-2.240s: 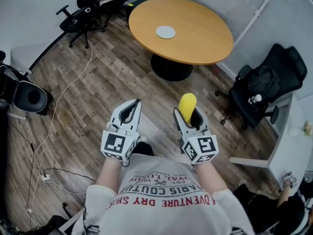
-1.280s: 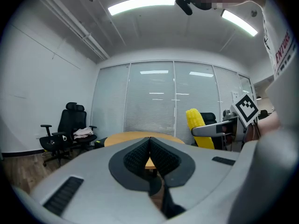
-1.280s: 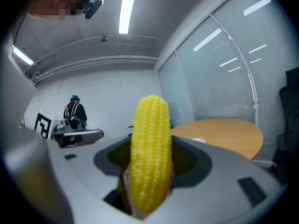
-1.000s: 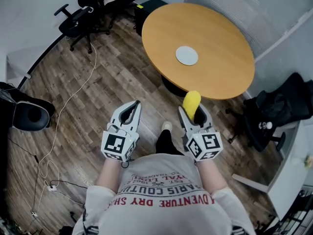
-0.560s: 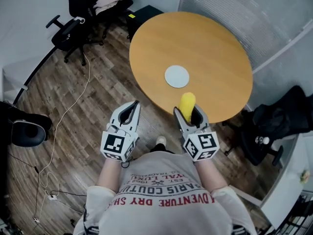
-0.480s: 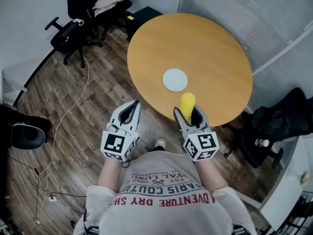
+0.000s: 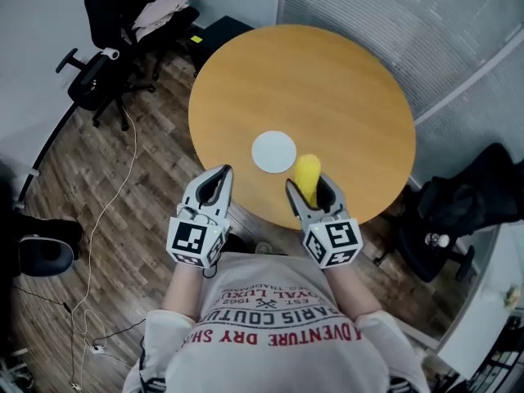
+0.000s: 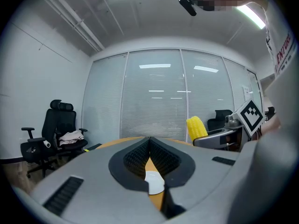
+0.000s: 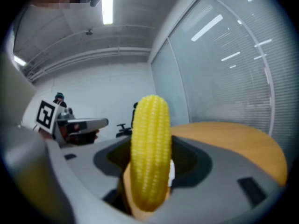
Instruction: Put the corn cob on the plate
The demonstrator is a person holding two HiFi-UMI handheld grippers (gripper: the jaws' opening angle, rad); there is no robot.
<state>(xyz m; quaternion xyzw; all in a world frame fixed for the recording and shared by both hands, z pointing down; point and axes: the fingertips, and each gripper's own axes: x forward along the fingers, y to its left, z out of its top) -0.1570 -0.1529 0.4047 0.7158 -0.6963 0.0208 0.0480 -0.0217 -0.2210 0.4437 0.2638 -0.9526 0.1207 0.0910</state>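
Our right tool clamps the yellow ridged corn cob upright over the round orange wooden table, just right of the small round white plate. Our left tool, jaws together on nothing, hangs near the table's edge

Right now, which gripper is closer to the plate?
Right, narrowly. In the head view the right gripper, shut on the corn cob, sits just right of the plate, cob tip by its rim. The left gripper, shut and empty, is off the plate's left.
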